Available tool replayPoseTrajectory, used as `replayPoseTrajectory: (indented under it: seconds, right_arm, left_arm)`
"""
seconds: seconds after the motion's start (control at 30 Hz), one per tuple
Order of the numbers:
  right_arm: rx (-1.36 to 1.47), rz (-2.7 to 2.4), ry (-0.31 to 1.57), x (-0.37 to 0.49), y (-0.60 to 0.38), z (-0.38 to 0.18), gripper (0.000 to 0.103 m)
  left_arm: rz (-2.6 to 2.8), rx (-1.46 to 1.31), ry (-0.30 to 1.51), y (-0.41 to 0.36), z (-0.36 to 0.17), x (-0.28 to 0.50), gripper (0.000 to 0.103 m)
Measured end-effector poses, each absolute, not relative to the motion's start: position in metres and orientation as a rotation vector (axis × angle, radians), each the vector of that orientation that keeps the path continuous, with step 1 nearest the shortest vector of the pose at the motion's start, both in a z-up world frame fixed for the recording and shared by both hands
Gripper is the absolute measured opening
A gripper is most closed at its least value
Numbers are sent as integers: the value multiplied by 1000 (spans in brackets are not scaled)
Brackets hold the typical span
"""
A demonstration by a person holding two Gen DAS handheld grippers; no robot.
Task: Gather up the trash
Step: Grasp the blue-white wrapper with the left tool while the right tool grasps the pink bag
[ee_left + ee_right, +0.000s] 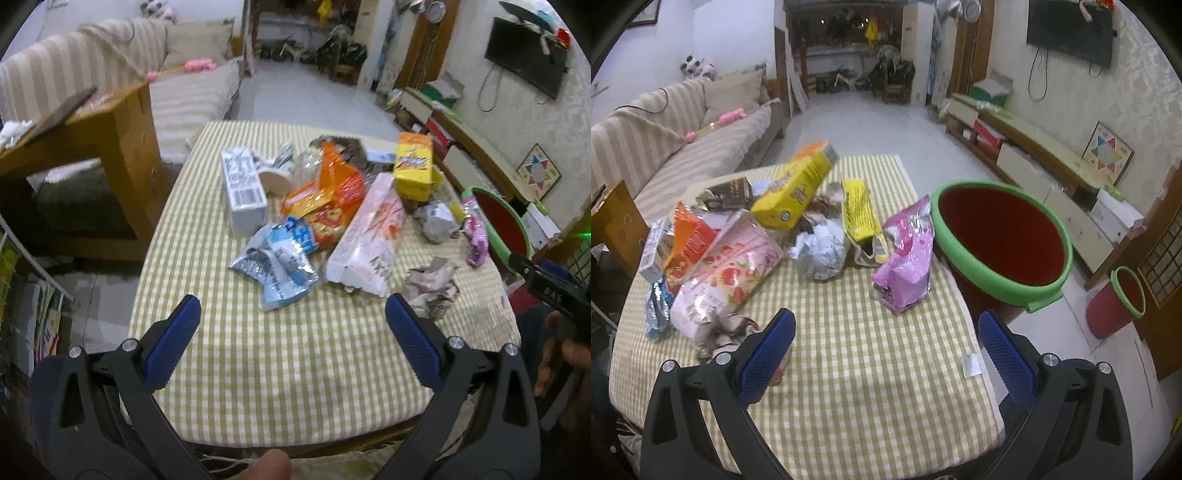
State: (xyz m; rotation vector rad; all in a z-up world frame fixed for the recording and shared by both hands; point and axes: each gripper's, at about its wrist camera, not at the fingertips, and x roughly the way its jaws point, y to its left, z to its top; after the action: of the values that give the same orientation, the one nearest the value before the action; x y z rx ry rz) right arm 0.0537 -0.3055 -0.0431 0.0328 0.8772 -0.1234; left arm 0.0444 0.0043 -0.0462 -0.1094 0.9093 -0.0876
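Trash (325, 206), heaped on the checked tablecloth (288, 362) ahead of your left gripper (293, 317) and ahead-left of your right gripper (886, 332), both wide open and empty: light, crinkly, likely slippery wrappers and crushable cartons; pinch a crumpled fold or carton edge.

Trash pile (768, 236) on table (868, 369), bin (1001, 240) right.

A striped sofa (665, 147) is sitting far left, a television (1071, 33) is hanging far right above a low cabinet (1052, 162).
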Motion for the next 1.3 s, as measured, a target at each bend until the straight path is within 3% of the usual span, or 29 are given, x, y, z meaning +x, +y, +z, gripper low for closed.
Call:
replayPoseTrajectory:
  seconds: [0.3, 0.97, 1.1, 1.23, 1.3]
  right_arm:
    - [48, -167, 931, 85, -328, -54, 96]
    - [121, -177, 1081, 161, -355, -98, 93]
    - [119, -159, 1105, 168, -354, -103, 79]
    - [124, -150, 1123, 170, -356, -108, 55]
    - [124, -143, 1129, 168, -356, -109, 48]
  left_arm:
    - [-108, -124, 1047, -1, -72, 86, 98]
    - [18, -208, 1146, 13, -112, 139, 98]
    - [27, -243, 1163, 18, -118, 146, 95]
    - [30, -243, 1166, 22, -120, 150, 73]
    - [22, -249, 1180, 23, -124, 148, 61]
